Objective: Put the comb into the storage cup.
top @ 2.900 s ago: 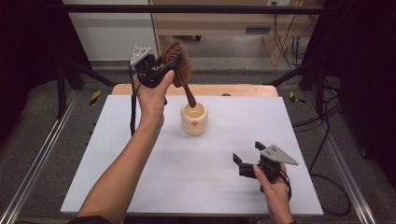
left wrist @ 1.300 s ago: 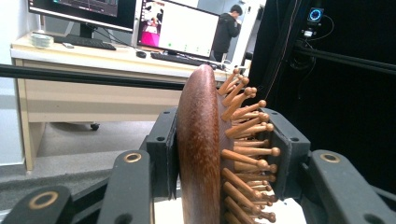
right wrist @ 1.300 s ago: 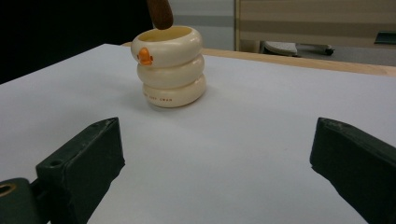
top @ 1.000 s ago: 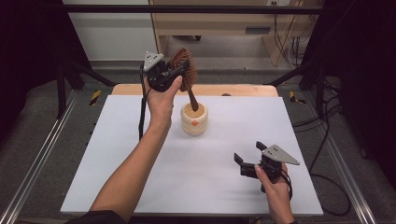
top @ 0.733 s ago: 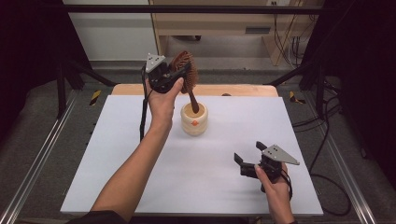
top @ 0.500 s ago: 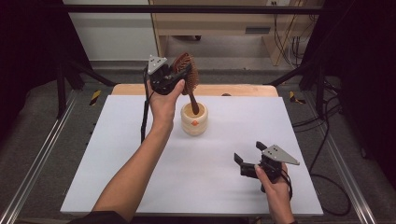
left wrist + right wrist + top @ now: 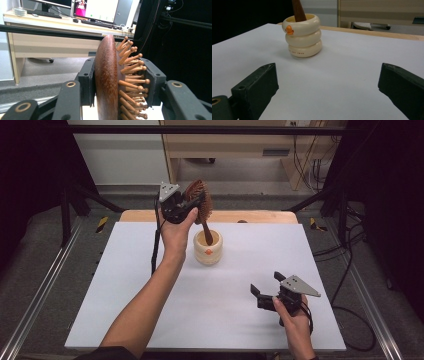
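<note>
desk: my white desk (image 7: 125,285), wooden strip along its far edge
on it: cream ringed cup (image 7: 208,247), upright, near the far middle

The white table (image 7: 125,285) is evenly lit from above, and soft shadows are cast — faintest beside the cream cup (image 7: 303,37). Darkness is seen at 3 and 9 o'clock; the near jaws are slightly blurred — no glare.

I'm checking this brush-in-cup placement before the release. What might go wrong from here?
The hairbrush leans in the cream holder, head-heavy; once the left gripper opens, it may tip the holder. The pads clamp across the pegs, which might snag on release. The right gripper rests apart, not steadying anything.
</note>
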`<action>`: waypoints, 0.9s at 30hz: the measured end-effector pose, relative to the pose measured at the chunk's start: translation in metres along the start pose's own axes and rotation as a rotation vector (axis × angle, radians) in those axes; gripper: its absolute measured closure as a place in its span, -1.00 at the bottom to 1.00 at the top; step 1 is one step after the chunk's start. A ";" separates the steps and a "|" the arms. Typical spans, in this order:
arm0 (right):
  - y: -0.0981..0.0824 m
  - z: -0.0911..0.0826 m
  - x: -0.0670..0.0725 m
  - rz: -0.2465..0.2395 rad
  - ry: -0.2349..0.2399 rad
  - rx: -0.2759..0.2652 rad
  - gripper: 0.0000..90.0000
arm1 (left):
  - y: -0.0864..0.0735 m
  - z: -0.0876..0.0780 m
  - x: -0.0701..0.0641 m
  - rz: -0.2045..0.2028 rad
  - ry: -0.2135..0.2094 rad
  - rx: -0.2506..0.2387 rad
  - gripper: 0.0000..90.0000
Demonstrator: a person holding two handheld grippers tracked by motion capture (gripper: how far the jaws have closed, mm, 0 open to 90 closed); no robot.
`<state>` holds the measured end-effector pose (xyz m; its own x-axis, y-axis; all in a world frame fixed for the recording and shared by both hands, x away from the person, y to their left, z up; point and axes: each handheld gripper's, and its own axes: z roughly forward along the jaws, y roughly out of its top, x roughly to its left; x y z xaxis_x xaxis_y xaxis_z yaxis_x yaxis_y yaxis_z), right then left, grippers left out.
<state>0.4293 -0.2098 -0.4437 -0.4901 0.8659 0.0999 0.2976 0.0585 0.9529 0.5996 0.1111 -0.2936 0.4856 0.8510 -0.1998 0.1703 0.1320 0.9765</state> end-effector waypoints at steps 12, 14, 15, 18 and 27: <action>0.000 0.001 0.001 0.004 -0.002 0.002 -0.93 | -0.007 0.000 0.003 -0.015 0.003 0.005 0.15; 0.000 0.001 0.001 0.005 -0.002 0.001 -0.93 | -0.008 0.000 0.003 -0.017 0.003 0.006 0.15; 0.000 0.001 0.001 0.004 -0.002 0.002 -0.93 | -0.008 0.000 0.002 -0.017 0.002 0.007 0.15; 0.000 0.001 0.001 0.004 -0.002 0.000 -0.93 | -0.010 0.001 0.002 -0.014 0.001 0.011 0.15; 0.000 0.002 0.002 0.008 0.000 0.002 -0.93 | -0.015 0.003 0.003 -0.019 0.001 0.022 0.15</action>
<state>0.4295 -0.2075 -0.4444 -0.4876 0.8664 0.1078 0.3032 0.0522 0.9515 0.6007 0.1103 -0.3091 0.4810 0.8492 -0.2180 0.1984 0.1368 0.9705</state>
